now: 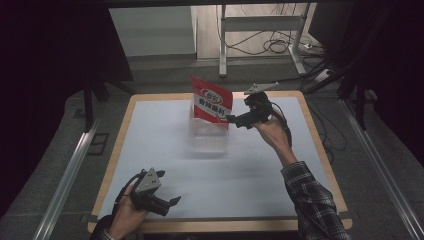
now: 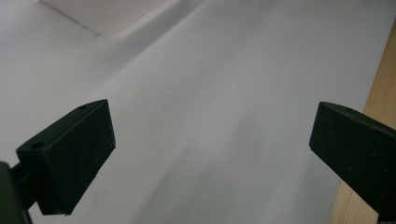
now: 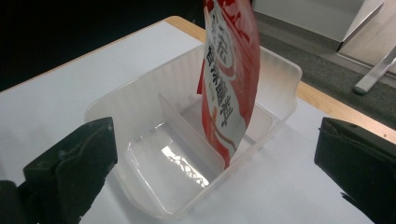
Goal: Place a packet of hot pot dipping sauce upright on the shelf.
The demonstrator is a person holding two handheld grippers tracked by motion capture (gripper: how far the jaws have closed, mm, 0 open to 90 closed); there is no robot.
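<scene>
Red seasoning pouch (image 3: pixel 229 79) standing upright in the clear plastic divided container (image 3: pixel 140 116), in the compartment beyond the divider (image 3: pixel 187 126), leaning against the far wall. I've got my right gripper (image 1: pixel 239 120) beside the container's right side, jaws spread wide, nothing between them, pointed at the pouch (image 1: pixel 212 100). My left gripper (image 1: pixel 167 204) is low near the table's front edge, well apart from the container (image 1: pixel 207 137), jaws also spread and empty over the white tabletop (image 2: pixel 224 93). The wooden table edge (image 2: pixel 380 88) shows just past one jaw in the left gripper view.
</scene>
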